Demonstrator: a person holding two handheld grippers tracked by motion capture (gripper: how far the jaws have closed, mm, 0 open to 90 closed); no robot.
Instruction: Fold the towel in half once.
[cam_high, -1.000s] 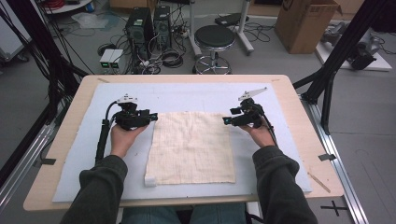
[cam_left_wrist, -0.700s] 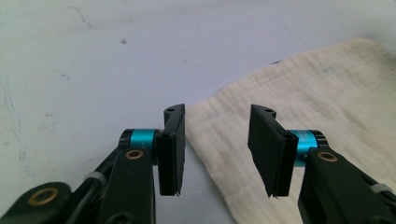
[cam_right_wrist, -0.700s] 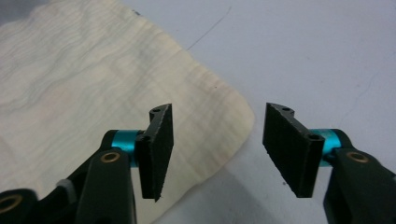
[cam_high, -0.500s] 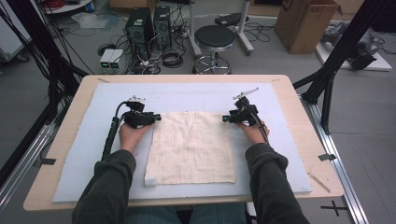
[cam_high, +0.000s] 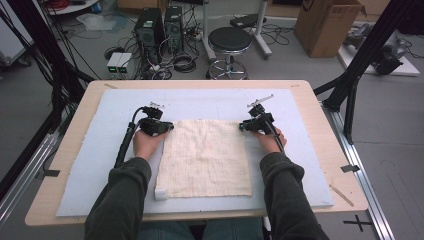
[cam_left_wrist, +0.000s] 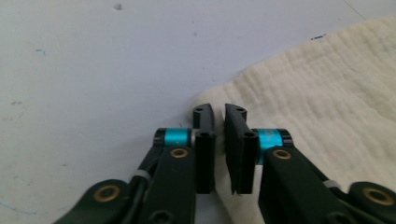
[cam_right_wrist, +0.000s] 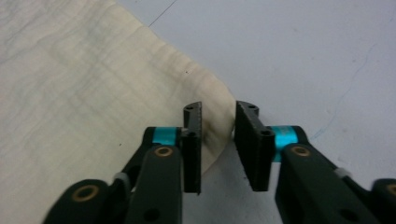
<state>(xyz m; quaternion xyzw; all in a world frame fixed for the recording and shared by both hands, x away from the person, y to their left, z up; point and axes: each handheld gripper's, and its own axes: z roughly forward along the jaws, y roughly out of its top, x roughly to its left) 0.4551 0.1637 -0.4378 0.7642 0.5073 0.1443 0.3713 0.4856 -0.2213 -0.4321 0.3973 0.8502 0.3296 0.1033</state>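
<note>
Both grippers, left gripper (cam_left_wrist: 218, 112) and right gripper (cam_right_wrist: 219, 109), have just been closing on the far corners of the cream square woven cloth (cam_high: 205, 157); the left looks nearly together on the very tip, the right still gapped around the hem, so either corner could slip free when lifted.

The pale blue foam mat (cam_high: 200, 102) on the wooden counter (cam_high: 320, 130) lies bare beyond the cream square waffle-weave cloth (cam_high: 205, 157), so the far strip gives open passage; both outer flanks beside the forearms are also free; a small white block (cam_high: 160, 193) sits at the cloth's near left corner; the left gripper's black cable (cam_high: 125, 142) trails along the left flank.
</note>
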